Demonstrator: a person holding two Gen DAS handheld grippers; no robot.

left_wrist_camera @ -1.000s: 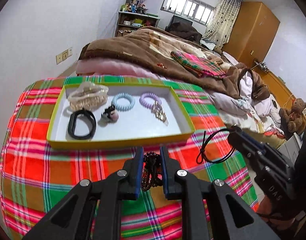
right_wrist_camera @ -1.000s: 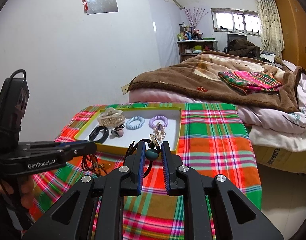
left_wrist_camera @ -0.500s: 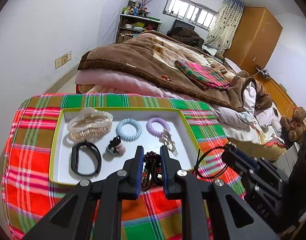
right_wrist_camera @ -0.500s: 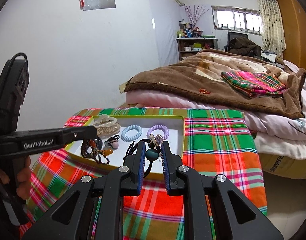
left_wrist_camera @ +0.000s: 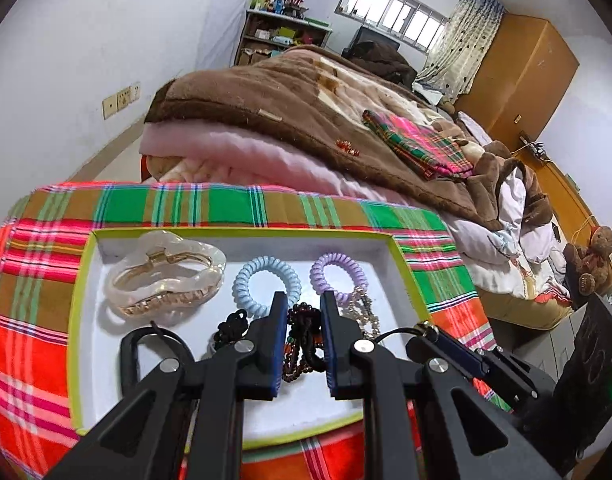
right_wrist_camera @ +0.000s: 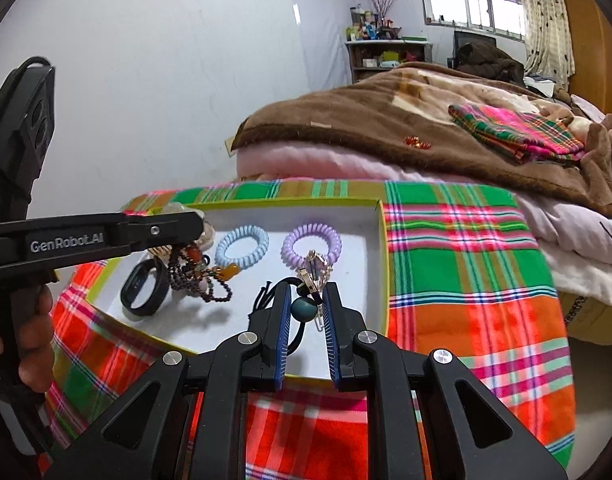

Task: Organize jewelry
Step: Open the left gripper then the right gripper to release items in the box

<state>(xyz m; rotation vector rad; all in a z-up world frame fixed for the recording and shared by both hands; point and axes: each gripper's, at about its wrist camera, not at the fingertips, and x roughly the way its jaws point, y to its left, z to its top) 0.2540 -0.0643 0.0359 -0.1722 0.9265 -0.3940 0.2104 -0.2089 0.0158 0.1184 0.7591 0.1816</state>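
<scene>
A white tray with a yellow-green rim (left_wrist_camera: 242, 233) (right_wrist_camera: 380, 248) lies on a plaid cloth. My left gripper (left_wrist_camera: 304, 306) (right_wrist_camera: 186, 226) is shut on a dark beaded bracelet (left_wrist_camera: 302, 340) (right_wrist_camera: 198, 276) that hangs over the tray's middle. My right gripper (right_wrist_camera: 305, 292) (left_wrist_camera: 426, 328) is shut on a black hair tie with a teal bead (right_wrist_camera: 303, 308), over the tray's near right part. In the tray lie a pale hair claw (left_wrist_camera: 166, 276), a blue coil tie (left_wrist_camera: 266, 280) (right_wrist_camera: 242, 246), a purple coil tie (left_wrist_camera: 337, 274) (right_wrist_camera: 311, 245), a black band (left_wrist_camera: 142, 356) (right_wrist_camera: 144, 282) and a crystal clip (right_wrist_camera: 316, 268).
The plaid cloth (right_wrist_camera: 458, 264) covers a small table with its edges close to the tray. A bed with a brown blanket (left_wrist_camera: 306, 108) stands right behind it. A white wall (left_wrist_camera: 66, 60) is to the left. A person's hand (right_wrist_camera: 30, 328) holds the left gripper.
Both grippers have moved forward from above the cloth to above the tray, each still carrying its piece. The beaded bracelet now hangs low over the tray floor.
</scene>
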